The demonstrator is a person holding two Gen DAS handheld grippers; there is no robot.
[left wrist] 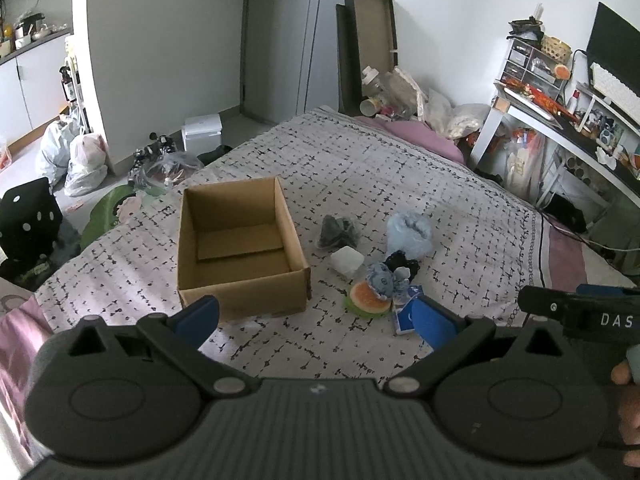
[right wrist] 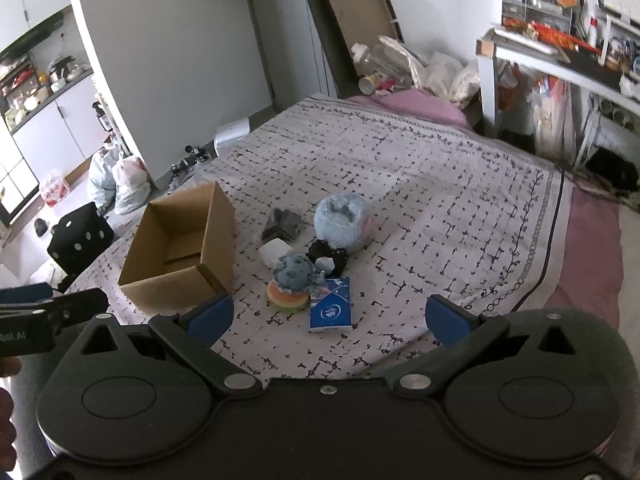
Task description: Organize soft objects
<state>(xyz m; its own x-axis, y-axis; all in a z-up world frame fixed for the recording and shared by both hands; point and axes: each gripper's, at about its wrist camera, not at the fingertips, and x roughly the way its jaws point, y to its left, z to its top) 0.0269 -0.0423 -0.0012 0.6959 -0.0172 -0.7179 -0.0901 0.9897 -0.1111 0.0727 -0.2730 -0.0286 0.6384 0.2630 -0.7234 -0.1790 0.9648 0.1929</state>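
Observation:
An open, empty cardboard box [left wrist: 240,240] [right wrist: 180,248] stands on the patterned bedspread [left wrist: 400,184]. Right of it lies a cluster of soft things: a light blue fluffy ball [left wrist: 410,232] [right wrist: 342,220], a dark grey cloth [left wrist: 338,232] [right wrist: 282,224], a white block [left wrist: 347,260] [right wrist: 274,252], a black scrunchie [left wrist: 402,262] [right wrist: 328,258], a blue plush toy [left wrist: 382,278] [right wrist: 294,274] on an orange and green round sponge [left wrist: 368,298] [right wrist: 286,298], and a blue tissue pack [right wrist: 332,308]. My left gripper [left wrist: 316,316] and my right gripper [right wrist: 328,316] are both open and empty, held above the bed's near side.
A white desk [left wrist: 560,120] with clutter stands at the right. Bags and bottles [left wrist: 400,96] pile at the bed's far end. Plastic bags [left wrist: 80,156] and a black dotted chair [left wrist: 28,216] are on the floor at the left.

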